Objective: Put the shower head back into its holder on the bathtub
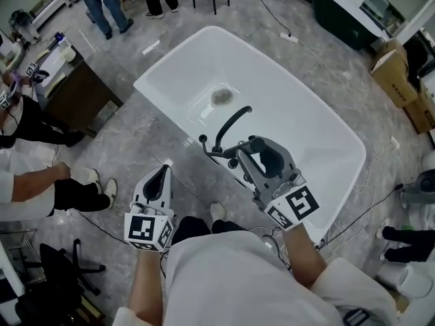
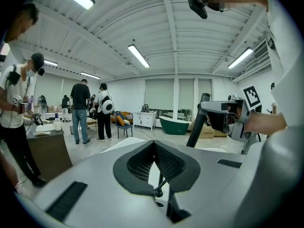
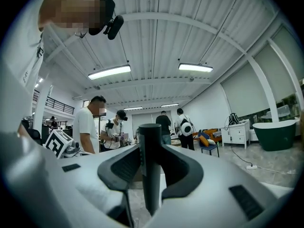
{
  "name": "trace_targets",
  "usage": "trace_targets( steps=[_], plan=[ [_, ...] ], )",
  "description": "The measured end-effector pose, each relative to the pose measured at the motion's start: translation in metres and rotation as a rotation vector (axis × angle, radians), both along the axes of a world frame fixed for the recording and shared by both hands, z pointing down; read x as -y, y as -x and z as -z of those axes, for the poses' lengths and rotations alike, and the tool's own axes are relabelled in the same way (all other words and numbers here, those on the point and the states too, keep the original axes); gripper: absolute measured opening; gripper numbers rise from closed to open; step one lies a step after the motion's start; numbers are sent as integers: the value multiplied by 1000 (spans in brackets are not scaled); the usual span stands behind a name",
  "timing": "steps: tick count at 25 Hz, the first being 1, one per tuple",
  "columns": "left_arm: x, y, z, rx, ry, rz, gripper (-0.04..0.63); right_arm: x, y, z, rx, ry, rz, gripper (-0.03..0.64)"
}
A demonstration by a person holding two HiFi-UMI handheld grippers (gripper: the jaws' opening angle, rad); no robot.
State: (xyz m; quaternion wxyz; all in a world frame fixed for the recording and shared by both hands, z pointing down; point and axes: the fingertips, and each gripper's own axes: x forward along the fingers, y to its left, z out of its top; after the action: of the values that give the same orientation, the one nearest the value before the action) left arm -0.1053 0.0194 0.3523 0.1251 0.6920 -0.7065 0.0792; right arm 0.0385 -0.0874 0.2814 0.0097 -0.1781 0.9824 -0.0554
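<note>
The white bathtub (image 1: pixel 299 114) lies ahead of me on the floor. A curved black spout (image 1: pixel 230 122) and a small black fitting (image 1: pixel 203 140) stand on its near rim. My right gripper (image 1: pixel 241 156) hovers over that rim, shut on the shower head's black handle (image 3: pixel 150 165), which stands upright between the jaws. In the left gripper view the handle (image 2: pixel 198 126) slants down below the right gripper (image 2: pixel 223 115). My left gripper (image 1: pixel 162 174) hangs just outside the tub, left of the fitting. Its pads (image 2: pixel 142 163) meet at the tips with nothing between them.
People stand and sit to the left and at the far end of the room. A brown desk (image 1: pixel 75 87) stands left of the tub, cardboard boxes (image 1: pixel 394 73) at the right. Cables (image 1: pixel 367 209) trail over the floor by the tub's right end. A black chair (image 1: pixel 61 270) stands at the lower left.
</note>
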Motion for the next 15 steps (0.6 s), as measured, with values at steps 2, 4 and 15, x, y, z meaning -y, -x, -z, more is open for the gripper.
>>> trace_targets(
  steps=[2,4,15],
  plan=[
    [5,3,-3,-3,5,-7,12,5,6,-3,-8,-2,-3,143],
    [10,5,-5,-7,7,-17,12,8,10,-5,-16,-3,-8,143],
    [57,40,-14,-36,11,-134,12,32,41,-20,-75,11,-101,143]
  ],
)
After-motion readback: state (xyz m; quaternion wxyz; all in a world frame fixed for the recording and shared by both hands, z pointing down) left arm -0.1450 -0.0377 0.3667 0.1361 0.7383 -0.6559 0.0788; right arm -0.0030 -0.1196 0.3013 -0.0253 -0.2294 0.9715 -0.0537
